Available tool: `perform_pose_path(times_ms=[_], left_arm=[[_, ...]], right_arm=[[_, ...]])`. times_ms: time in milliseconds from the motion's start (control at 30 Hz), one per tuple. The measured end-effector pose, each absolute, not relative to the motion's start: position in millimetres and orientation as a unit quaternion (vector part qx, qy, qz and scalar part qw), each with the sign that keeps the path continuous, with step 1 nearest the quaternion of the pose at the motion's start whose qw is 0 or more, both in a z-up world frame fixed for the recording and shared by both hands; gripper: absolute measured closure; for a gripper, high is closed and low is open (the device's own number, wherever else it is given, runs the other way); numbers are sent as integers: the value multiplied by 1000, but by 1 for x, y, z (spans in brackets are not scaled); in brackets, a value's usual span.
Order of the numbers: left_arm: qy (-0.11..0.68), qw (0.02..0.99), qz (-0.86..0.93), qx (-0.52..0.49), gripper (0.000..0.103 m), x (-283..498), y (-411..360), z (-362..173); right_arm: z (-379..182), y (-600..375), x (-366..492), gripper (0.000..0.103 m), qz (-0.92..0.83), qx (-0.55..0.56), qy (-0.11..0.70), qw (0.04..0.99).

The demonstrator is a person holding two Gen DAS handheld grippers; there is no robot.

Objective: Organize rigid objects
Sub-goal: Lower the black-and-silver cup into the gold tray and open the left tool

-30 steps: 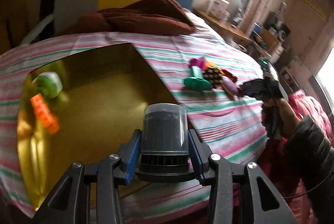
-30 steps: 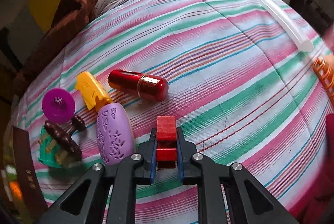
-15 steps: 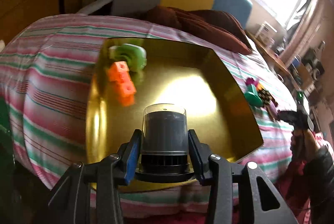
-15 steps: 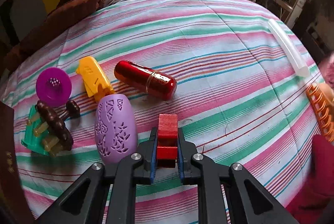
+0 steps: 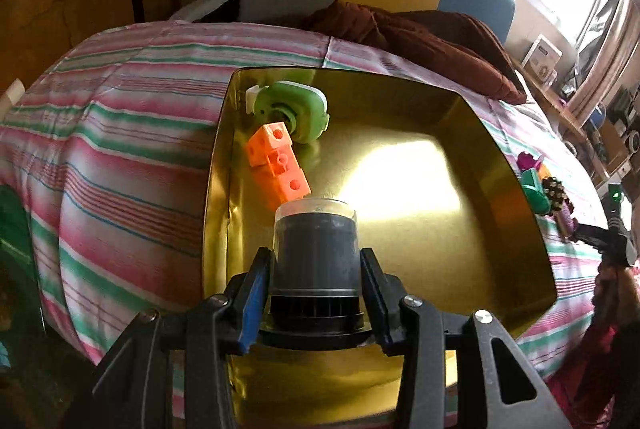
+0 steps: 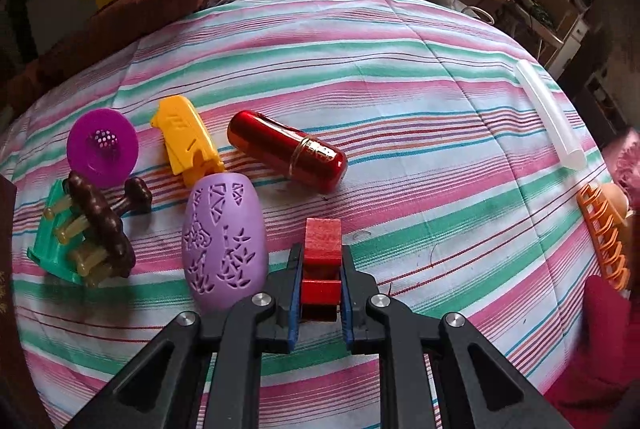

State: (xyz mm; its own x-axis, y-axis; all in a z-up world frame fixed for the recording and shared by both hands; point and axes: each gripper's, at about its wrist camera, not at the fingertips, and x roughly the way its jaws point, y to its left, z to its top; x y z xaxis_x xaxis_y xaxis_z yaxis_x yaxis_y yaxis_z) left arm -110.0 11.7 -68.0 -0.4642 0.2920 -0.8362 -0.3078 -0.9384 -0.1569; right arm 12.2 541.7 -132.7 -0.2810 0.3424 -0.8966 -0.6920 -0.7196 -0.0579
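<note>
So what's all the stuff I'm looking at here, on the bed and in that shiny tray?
tray: 1, gold, on the striped bedspread
bedspread: 1, pink, green and white stripes
green fitting: 1, green and white, far corner of tray
orange cubes: 1 joined piece, in tray touching the fitting
dark canister: 1, black with clear cap, in left gripper above tray
red block: 1, in right gripper
purple egg: 1, lilac, on bedspread
red capsule: 1, metallic, lying flat
yellow clip: 1
purple disc: 1
brown piece: 1, on a green base
clear tube: 1, far right
orange rack: 1, right edge
brown blanket: 1
left gripper: black, blue pads
right gripper: black, blue pads
</note>
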Motion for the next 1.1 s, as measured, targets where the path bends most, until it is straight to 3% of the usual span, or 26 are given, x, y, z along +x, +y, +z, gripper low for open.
perform_pose_path(times_ms=[400,1100], left_arm=[[83,139,866,-473,59,-136,29,-89],[33,140,903,-404,59,-81,2,-33]], right_arm=[[-134,542,9,87,781,-503,165,332],[-134,531,5,87,780,-507,137,342]])
